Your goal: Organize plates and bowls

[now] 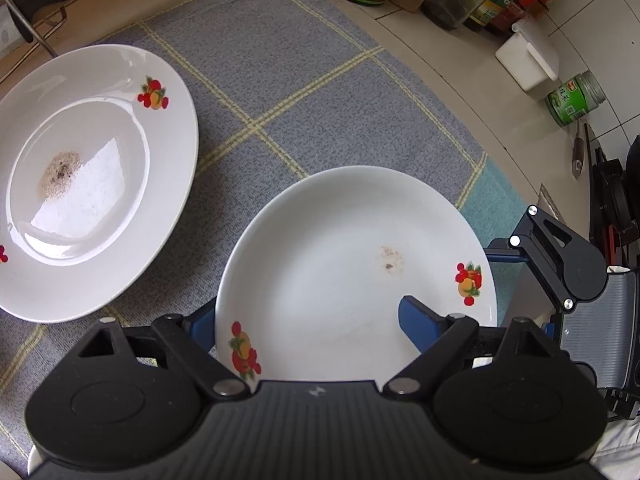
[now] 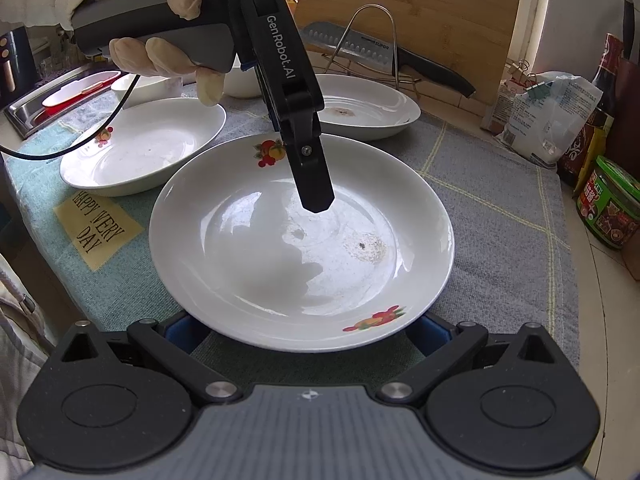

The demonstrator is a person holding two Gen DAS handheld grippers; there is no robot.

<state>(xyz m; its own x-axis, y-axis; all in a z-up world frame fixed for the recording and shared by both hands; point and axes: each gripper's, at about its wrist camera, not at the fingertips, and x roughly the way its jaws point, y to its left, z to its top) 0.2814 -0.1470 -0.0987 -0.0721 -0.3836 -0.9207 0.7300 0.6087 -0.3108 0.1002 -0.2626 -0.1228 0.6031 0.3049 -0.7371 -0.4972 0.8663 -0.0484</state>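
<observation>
Three white plates with fruit decals show in the right wrist view, all on a grey checked cloth [image 2: 500,216]. The nearest plate [image 2: 304,256] fills the middle of the frame, a small brown stain right of its centre. A second plate [image 2: 144,152] sits at the left, its rim just beside the nearest one, and a third plate [image 2: 368,116] lies at upper centre, behind.

The left gripper [image 2: 316,200] reaches down from the upper left, held in a gloved hand [image 2: 160,12]; its one visible finger tip hangs over the nearest plate's well — contact cannot be told. From its own camera the left gripper [image 1: 308,320] stands spread, one blue pad over the plate's inside, the other outside the rim, at lower centre.

The right gripper [image 2: 304,336] is spread wide too, blue pads either side of the near rim at the bottom of the frame — not clamping it.

A cleaver [image 2: 384,54] rests on a wire rack at upper centre.
</observation>
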